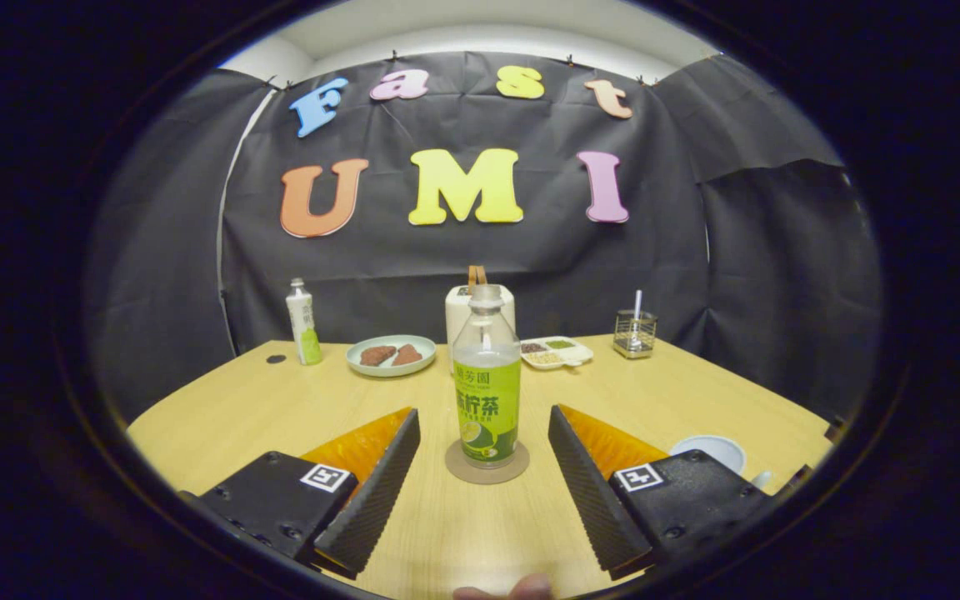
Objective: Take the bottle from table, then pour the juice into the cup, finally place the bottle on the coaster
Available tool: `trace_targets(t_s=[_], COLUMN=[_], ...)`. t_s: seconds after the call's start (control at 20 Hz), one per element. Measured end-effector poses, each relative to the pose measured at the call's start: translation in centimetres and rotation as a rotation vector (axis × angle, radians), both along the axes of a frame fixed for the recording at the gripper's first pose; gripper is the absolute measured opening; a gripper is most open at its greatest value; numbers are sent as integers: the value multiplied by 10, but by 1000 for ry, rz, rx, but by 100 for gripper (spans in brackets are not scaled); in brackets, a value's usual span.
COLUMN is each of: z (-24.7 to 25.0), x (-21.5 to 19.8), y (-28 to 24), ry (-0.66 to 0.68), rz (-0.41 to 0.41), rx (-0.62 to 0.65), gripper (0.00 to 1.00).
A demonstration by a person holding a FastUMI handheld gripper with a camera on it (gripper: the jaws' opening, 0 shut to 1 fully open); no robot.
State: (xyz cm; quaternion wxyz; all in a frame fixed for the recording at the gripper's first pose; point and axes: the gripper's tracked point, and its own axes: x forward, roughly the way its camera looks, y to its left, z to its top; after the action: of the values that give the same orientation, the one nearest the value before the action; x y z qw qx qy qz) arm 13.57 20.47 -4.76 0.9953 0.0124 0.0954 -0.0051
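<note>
A clear bottle with a green label and no cap stands upright on a round brown coaster on the wooden table. It holds little liquid. My gripper is open, its fingertips on either side of the bottle with a clear gap to each; neither touches it. A white cup sits just beyond the right finger, partly hidden by it.
At the back stand a small white bottle, a plate with brown pieces, a white container with a brown handle, a divided snack tray and a wire holder. A fingertip shows at the near edge.
</note>
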Motion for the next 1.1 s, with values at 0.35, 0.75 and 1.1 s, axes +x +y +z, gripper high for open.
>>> trace_targets(t_s=[0.35,0.75,1.1], z=[38,47,50], x=[-73,-138,-168], y=[31,69,77], ry=[-105,-175,-211], rz=[42,107,132], rx=[-69,-94,-69], gripper=[100,100,100])
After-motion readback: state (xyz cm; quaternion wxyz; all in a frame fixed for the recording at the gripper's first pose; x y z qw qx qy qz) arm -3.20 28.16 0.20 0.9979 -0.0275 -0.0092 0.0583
